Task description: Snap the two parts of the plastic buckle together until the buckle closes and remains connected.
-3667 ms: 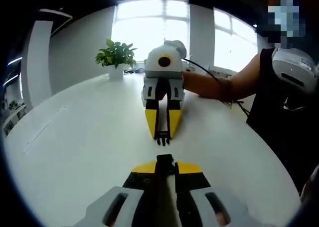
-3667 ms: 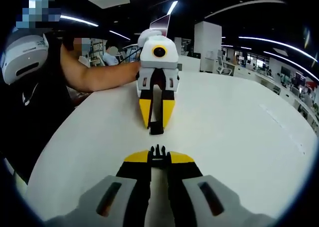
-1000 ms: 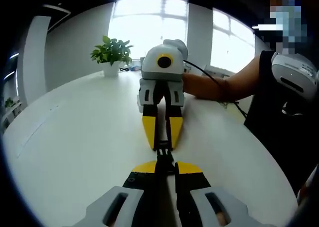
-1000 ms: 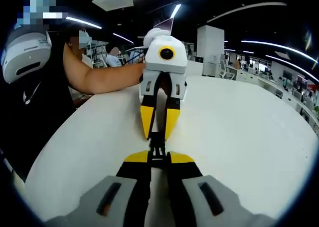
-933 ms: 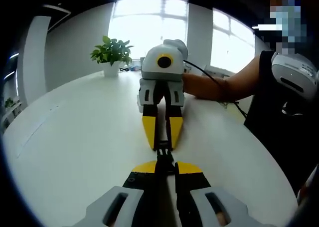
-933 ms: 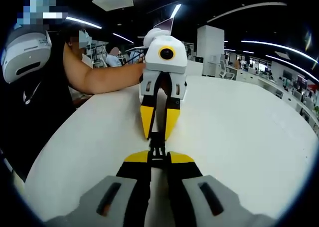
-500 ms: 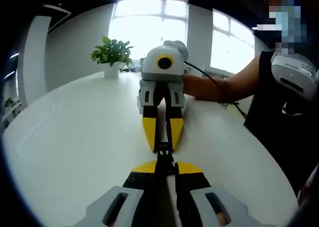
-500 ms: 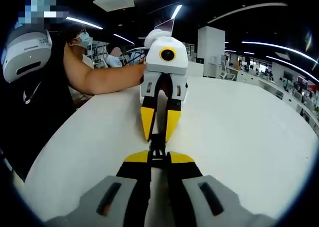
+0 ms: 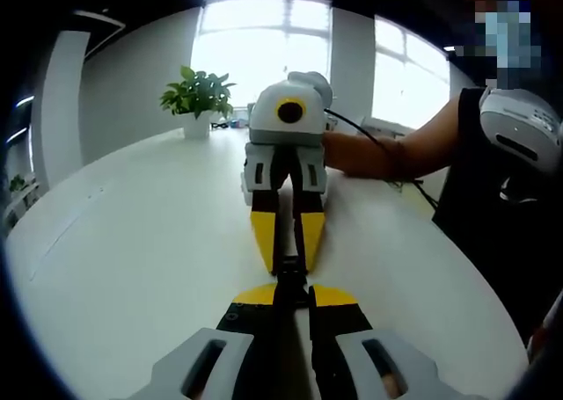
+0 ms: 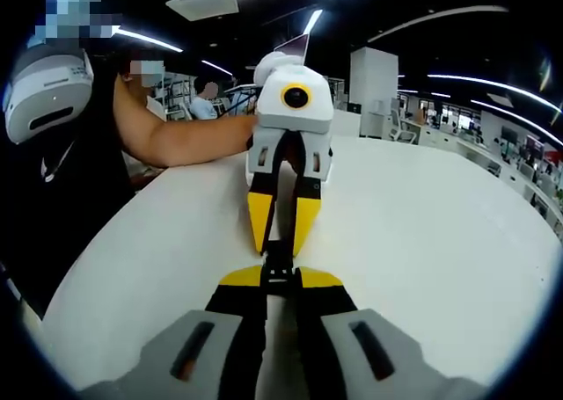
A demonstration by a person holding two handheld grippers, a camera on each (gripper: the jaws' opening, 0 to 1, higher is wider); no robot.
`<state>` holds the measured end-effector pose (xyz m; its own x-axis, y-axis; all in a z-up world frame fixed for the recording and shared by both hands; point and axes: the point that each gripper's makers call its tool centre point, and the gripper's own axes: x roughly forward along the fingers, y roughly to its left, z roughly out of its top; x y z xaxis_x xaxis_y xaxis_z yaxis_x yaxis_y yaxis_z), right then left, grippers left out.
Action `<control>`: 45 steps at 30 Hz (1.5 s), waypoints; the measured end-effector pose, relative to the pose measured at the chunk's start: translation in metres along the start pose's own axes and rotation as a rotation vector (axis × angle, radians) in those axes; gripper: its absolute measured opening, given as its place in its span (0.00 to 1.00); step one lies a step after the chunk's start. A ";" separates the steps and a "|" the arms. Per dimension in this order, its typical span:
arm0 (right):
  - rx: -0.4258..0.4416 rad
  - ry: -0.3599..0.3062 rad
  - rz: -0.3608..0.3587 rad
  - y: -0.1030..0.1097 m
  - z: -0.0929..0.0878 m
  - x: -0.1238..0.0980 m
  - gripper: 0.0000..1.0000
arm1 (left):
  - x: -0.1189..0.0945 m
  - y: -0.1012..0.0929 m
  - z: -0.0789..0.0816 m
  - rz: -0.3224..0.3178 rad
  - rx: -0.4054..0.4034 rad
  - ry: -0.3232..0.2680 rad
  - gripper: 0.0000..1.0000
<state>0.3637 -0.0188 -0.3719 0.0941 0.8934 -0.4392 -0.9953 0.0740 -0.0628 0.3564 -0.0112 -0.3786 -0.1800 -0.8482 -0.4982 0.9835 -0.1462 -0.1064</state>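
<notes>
The black plastic buckle (image 9: 290, 275) hangs just above the white table (image 9: 132, 242), its two parts pressed end to end between two facing grippers. My left gripper (image 9: 291, 293) rises from the bottom of the left gripper view, shut on one part. My right gripper (image 9: 288, 261) points at it from the far side, shut on the other part. In the right gripper view the buckle (image 10: 280, 261) spans the short gap between my right gripper (image 10: 280, 281) and the left gripper (image 10: 281, 242). The yellow tips hide whether the parts have latched.
A potted plant (image 9: 201, 97) stands at the table's far edge by the windows. A person's forearm (image 9: 387, 149) reaches in behind the right gripper, with a black cable (image 9: 361, 123) along it. The table's edge (image 10: 97, 268) curves near the person's body. Office desks (image 10: 493, 145) lie beyond.
The two grippers have come closer together along their line. The gap between the buckle parts has closed, and the opposite gripper's tips now almost reach mine.
</notes>
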 end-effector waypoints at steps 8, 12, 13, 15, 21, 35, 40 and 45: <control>-0.003 -0.002 -0.002 0.000 0.000 -0.001 0.09 | 0.001 -0.001 0.000 0.013 0.003 0.001 0.09; -0.004 -0.002 -0.001 0.000 -0.001 -0.001 0.09 | 0.001 -0.001 0.000 0.021 0.006 0.004 0.09; -0.002 -0.002 -0.001 0.000 -0.001 -0.001 0.09 | 0.001 -0.001 0.000 0.022 0.006 0.004 0.09; -0.002 -0.004 0.001 0.000 -0.001 -0.001 0.09 | 0.001 -0.001 0.000 0.023 0.006 0.005 0.09; 0.001 0.000 0.005 0.001 -0.001 -0.001 0.08 | 0.001 0.000 0.000 0.019 0.006 0.005 0.09; -0.011 0.014 -0.005 0.000 -0.002 -0.002 0.09 | 0.002 0.001 0.001 0.048 0.014 0.014 0.09; -0.019 0.015 -0.009 0.001 -0.001 -0.001 0.08 | 0.000 0.000 0.000 0.063 0.001 0.010 0.09; -0.020 0.016 -0.009 0.001 -0.001 0.000 0.08 | 0.000 0.000 0.000 0.072 0.004 0.013 0.09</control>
<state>0.3625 -0.0191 -0.3726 0.1037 0.8855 -0.4529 -0.9937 0.0733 -0.0843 0.3564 -0.0109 -0.3788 -0.1085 -0.8498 -0.5158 0.9940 -0.0870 -0.0659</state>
